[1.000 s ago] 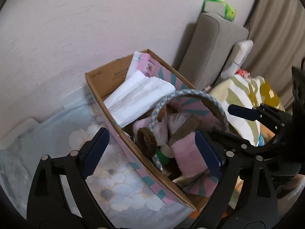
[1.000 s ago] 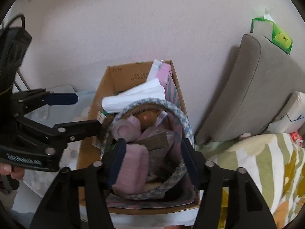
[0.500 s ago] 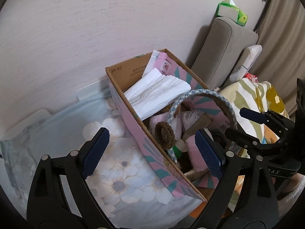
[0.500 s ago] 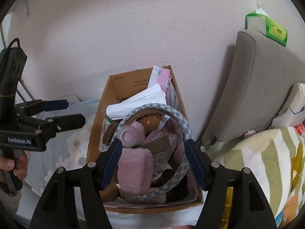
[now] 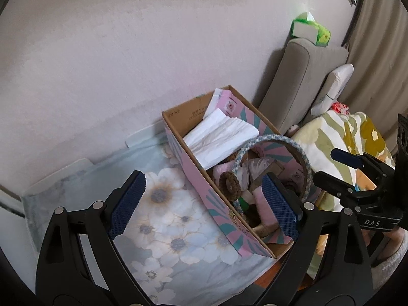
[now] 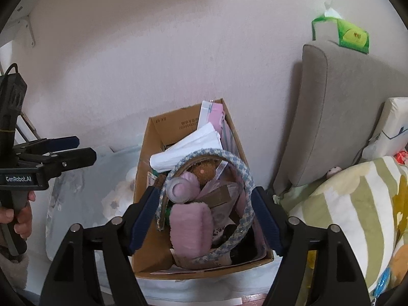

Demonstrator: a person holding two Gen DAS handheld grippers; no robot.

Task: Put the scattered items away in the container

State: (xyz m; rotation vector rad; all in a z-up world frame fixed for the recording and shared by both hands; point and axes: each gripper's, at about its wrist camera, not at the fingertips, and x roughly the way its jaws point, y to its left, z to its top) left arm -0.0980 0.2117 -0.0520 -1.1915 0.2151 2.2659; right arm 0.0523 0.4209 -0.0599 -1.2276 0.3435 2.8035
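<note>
Cardboard box [image 6: 158,150] full | left gripper [image 5: 204,204] jaws apart | right gripper [image 6: 204,219] jaws opening, empty

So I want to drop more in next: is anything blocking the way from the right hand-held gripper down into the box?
Nothing stands above the box. Inside, though, a braided ring and pink plush sit high directly under the opening, empty right hand-held gripper.

I see the box [image 6: 153,262] against the wall [image 6: 153,51], ring [image 6: 244,176] and papers [image 6: 188,150] in it, headboard [image 6: 339,117] to its right, tissue pack [image 6: 341,33] on top.
</note>
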